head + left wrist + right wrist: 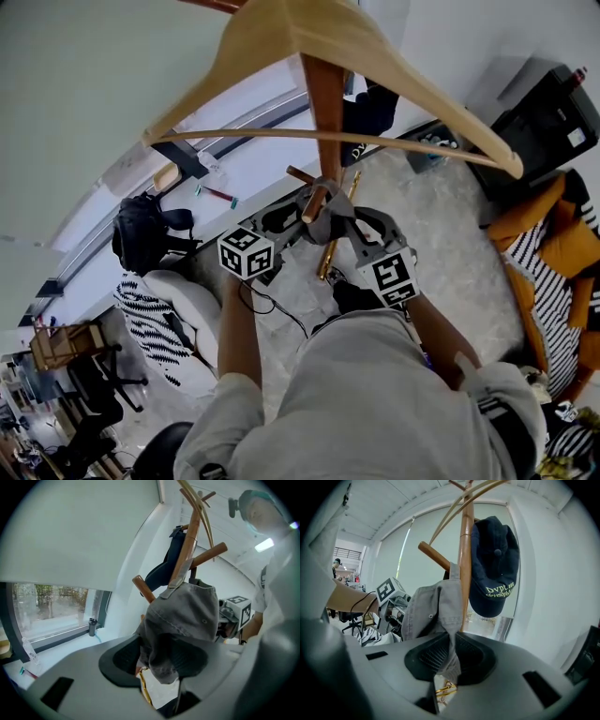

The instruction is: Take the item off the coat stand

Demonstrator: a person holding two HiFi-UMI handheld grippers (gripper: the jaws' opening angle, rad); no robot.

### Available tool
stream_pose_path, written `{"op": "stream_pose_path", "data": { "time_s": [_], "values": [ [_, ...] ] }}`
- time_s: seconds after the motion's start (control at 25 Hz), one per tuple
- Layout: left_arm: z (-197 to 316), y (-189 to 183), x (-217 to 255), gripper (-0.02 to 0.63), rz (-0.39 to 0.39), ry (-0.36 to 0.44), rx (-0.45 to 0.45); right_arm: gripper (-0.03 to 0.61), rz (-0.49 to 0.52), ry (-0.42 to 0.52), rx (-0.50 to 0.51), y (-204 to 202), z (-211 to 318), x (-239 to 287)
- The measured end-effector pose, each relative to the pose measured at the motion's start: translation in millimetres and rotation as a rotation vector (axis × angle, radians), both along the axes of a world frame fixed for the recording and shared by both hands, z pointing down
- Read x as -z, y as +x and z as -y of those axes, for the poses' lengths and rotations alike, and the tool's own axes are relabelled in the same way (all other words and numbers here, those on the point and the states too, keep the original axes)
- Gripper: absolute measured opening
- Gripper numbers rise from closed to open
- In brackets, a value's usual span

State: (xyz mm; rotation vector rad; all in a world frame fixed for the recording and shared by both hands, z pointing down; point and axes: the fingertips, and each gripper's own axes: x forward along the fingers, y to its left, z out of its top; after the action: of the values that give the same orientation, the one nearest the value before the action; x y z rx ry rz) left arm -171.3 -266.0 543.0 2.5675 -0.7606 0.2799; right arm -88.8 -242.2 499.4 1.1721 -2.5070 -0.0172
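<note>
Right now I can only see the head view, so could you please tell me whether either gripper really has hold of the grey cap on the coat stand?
Observer: In the right gripper view, the right gripper's fingers are pinched together on a fold of the grey cap.
Operator: Thank you. And the left one?
Observer: The cap's crown fills the gap between the left gripper's fingers; I cannot tell whether they press on it.
Operator: Is anything else hanging there?
Observer: Yes, a navy cap with yellow-green lettering hangs on the post, opposite the grey cap.
</note>
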Motion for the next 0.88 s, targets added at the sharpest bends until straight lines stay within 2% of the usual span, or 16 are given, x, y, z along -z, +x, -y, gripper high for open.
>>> {"op": "stream_pose_path", "data": {
  "time_s": [0.24,0.4,0.88],
  "values": [
    [-4.7,-5.9,6.5,0.055,0.040,0.048,0.083,0.024,0.002,0.015,-0.001,-2.4,-3.1,1.9],
    [-6.6,-7.6,15.0,0.040,0.033,0.067,0.127,0.020,0.016,0.032,0.003,-1.8,-4.1,9.1],
    [-15.7,-9.1,44.1,0.034,0.058,0.126,0.184,0.018,0.062,0.061,0.036,-1.8,-13.3,33.2]
  ]
}}
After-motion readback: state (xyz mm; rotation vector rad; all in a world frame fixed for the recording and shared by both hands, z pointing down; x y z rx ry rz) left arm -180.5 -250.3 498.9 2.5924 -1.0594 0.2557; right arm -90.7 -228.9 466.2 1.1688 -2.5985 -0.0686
